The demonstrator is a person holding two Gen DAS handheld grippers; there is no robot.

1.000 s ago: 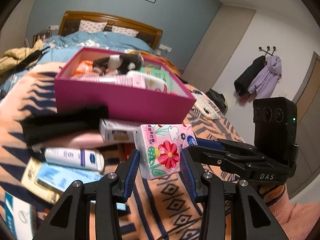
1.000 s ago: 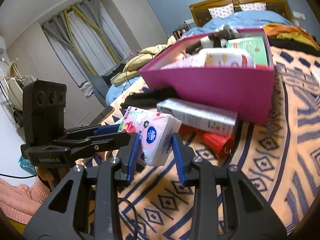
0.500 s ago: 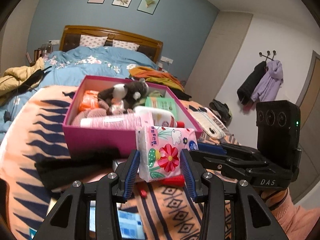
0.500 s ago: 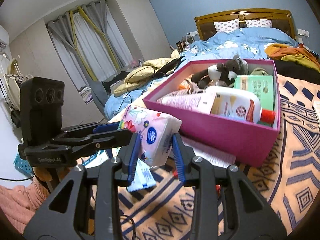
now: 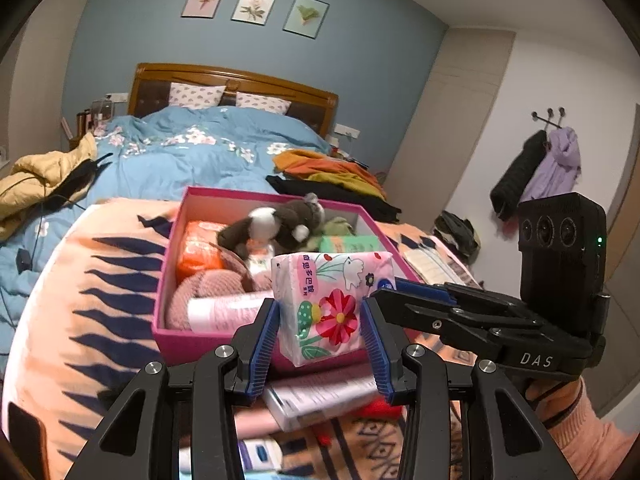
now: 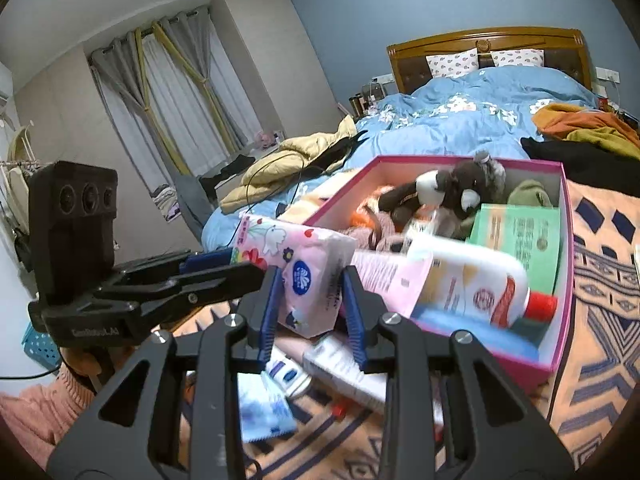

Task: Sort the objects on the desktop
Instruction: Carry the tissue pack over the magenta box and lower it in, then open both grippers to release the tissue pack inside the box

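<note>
Patterned bedcover lies beneath; the tissue pack is pinched by the left claw and right claw together. Uneven release may drop it short of the pink box.

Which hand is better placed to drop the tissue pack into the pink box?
Probably left: both tongs grip the tissue pack, the right tongs having just tightened, but the pink box lies straight beyond the left tongs, sideways from the right.
</note>
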